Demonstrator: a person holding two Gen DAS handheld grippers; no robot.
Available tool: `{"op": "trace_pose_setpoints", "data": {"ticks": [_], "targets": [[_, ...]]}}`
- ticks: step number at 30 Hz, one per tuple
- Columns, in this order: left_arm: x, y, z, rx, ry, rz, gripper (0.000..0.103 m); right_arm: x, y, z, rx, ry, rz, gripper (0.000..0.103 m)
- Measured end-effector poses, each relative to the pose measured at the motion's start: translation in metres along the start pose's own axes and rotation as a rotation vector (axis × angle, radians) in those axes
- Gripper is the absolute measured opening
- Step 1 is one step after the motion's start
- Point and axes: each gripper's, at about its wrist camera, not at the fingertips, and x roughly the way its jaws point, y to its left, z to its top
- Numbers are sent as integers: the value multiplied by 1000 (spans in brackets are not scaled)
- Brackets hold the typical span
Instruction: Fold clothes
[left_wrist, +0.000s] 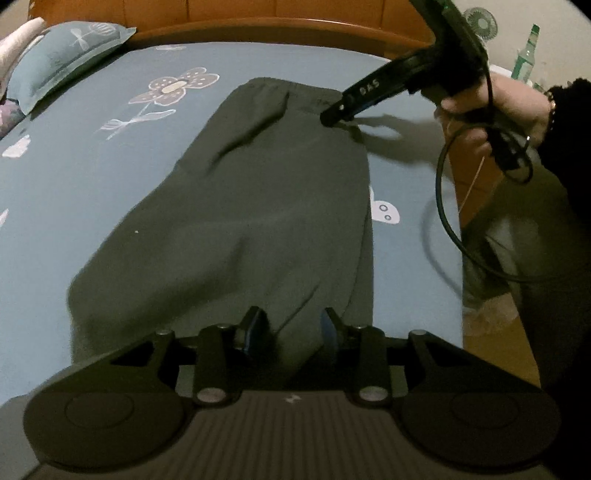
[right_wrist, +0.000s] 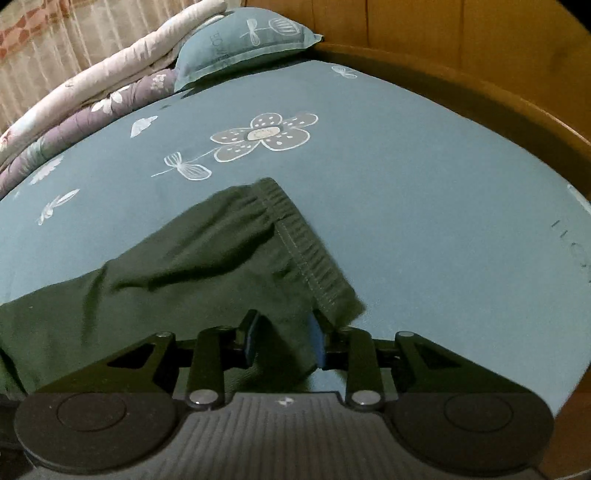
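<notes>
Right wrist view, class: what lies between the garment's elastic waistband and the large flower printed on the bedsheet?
Only bare teal bedsheet lies between the dark green garment's waistband and the printed flower. The right wrist view shows this stretch plainly.

The bed has a blue sheet with a big flower picture on it, and dark green pants lie flat just beside that flower, while a blue pillow and folded blankets sit farther behind the flower.
</notes>
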Motion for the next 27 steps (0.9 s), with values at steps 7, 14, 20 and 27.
{"op": "trace_pose_setpoints", "data": {"ticks": [7, 14, 20, 27], "targets": [[11, 13, 11, -69, -26, 81, 38, -8, 35, 12, -67, -47, 93, 47], [-3, 15, -19, -222, -25, 80, 40, 39, 60, 5, -129, 71, 123, 61], [-42, 29, -47, -377, -46, 93, 46, 39, 79, -1, -229, 55, 96, 71], [-56, 53, -81, -608, -23, 86, 47, 5, 98, 3, -245, -2, 154, 71]]}}
